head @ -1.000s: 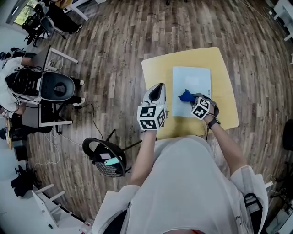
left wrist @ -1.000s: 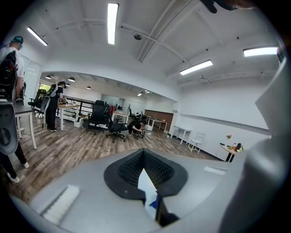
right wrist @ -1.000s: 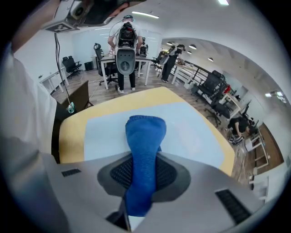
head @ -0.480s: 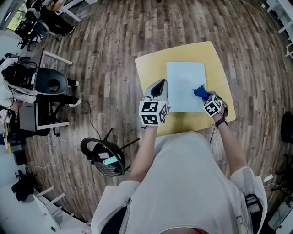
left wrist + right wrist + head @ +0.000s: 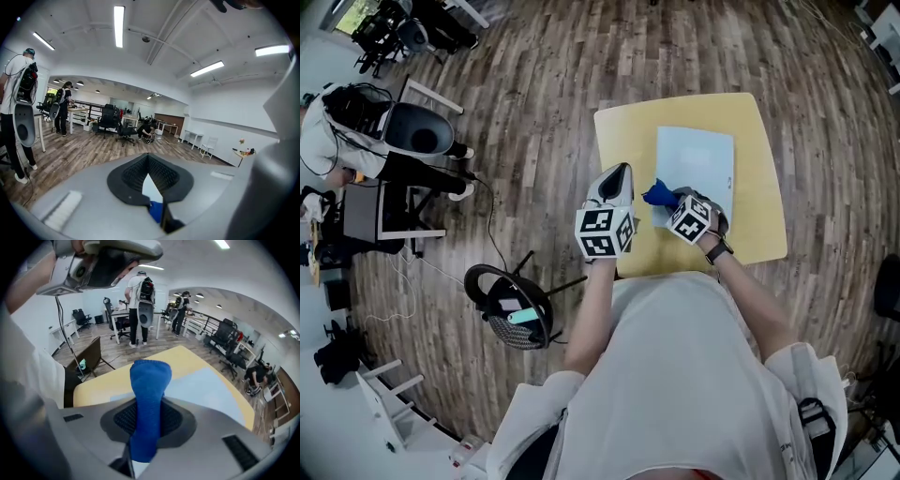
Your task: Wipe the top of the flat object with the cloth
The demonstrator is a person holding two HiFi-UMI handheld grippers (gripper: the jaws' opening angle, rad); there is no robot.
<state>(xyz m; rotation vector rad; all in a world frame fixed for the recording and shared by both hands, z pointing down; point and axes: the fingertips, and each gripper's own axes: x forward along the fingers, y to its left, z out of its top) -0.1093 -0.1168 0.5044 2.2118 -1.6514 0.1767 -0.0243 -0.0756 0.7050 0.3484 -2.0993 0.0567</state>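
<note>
A pale blue flat object (image 5: pixel 698 169) lies on the yellow table (image 5: pixel 623 131). My right gripper (image 5: pixel 668 200) is shut on a blue cloth (image 5: pixel 657 195), which rests at the flat object's near left corner. In the right gripper view the cloth (image 5: pixel 149 394) sticks up between the jaws of the right gripper (image 5: pixel 149 425), with the flat object (image 5: pixel 206 390) and the table (image 5: pixel 117 376) beyond. My left gripper (image 5: pixel 619 176) hovers over the table's left edge, just left of the cloth, shut and holding nothing. In its own view the left gripper (image 5: pixel 149 176) shows only a thin slit between the jaws.
A black office chair (image 5: pixel 508 314) stands on the wooden floor left of me. A person (image 5: pixel 333 117) sits by a desk (image 5: pixel 403 178) at the far left. In the right gripper view, people (image 5: pixel 139 305) stand by desks behind the table.
My right gripper has carried the cloth from the flat object's right edge across to its near left corner. The left gripper has stayed where it was.
</note>
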